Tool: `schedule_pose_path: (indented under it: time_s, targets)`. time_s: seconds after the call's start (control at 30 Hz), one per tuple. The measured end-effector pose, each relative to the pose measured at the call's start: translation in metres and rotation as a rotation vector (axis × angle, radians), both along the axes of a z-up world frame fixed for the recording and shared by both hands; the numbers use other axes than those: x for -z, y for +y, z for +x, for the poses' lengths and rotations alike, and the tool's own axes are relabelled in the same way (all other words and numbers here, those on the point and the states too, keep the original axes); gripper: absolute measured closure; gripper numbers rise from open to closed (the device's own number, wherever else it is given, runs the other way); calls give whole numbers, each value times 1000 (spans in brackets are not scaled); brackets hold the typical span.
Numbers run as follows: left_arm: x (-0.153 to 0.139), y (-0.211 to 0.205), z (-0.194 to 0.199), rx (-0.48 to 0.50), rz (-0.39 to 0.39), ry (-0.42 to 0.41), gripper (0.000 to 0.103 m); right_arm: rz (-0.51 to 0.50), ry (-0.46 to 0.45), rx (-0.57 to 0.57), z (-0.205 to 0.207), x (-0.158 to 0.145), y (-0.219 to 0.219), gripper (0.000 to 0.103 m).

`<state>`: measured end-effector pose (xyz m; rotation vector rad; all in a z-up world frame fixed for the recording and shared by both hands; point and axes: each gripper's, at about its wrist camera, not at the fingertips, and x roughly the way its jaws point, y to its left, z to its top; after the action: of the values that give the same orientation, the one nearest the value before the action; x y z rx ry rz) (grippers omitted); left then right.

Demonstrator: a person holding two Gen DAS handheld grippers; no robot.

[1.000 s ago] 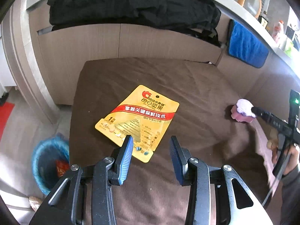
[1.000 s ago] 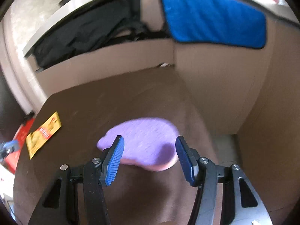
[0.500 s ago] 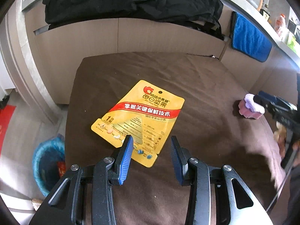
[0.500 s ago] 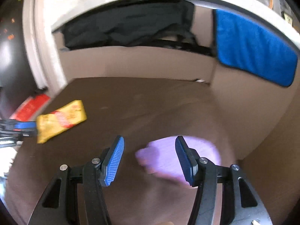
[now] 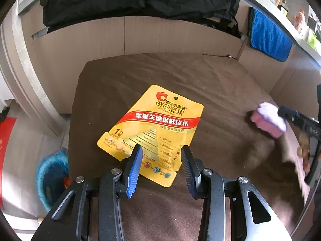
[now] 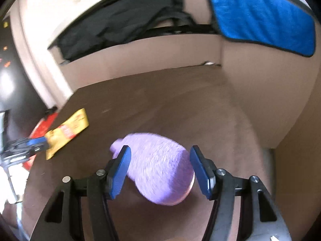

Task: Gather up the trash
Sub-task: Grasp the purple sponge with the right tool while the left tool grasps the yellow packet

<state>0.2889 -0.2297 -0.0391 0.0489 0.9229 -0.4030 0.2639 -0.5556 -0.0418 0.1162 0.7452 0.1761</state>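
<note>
Approach step, nothing collected yet. On the brown cloth-covered bench top [image 5: 200, 76], flat at its middle: glossy yellow snack pouch with red band [image 5: 154, 128]. Near the bench's right edge: fuzzy purple-and-pink sponge [image 6: 158, 168]. Left gripper [image 5: 160, 160] unclenched, straddling the pouch's near edge. Right gripper [image 6: 158, 160] just widened, sponge between, not pinched. Next, likely: lower, squeeze, carry to the blue-lined bin [image 5: 52, 178] beside the bench's left side.

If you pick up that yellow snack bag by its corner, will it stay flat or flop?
The yellow snack bag probably flops: it looks like a thin, flat, empty pouch. Likely very light, too. Its glossy film may slip between the left gripper fingers.
</note>
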Motion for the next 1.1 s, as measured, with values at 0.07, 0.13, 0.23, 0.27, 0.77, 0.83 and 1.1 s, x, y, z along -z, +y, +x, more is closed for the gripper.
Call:
schedule_pose_path:
  time_s: [0.07,0.13,0.23,0.27,0.77,0.83,1.1]
  targets:
    - [1,-1,-2,24,1,2,62,-17,6,-58,-10,0,20,44]
    - [0,-2,-4,56,6,-1,62,-50,7,-126,-20,1,41,44]
    - [-1,-5,-4,89,35,-15,62,-136,20,-231,-25,6,72,44]
    - [-2,-5,-4,92,42,-20,62,-191,10,-239,-26,8,81,44]
    - [12,-23,38,167,76,36,62,-188,67,-243,26,9,51,32]
    - [11,-25,45,204,56,53,61,-259,89,-285,24,21,65,30]
    - [18,-44,44,431,202,65,27,-243,77,-241,27,39,63,38]
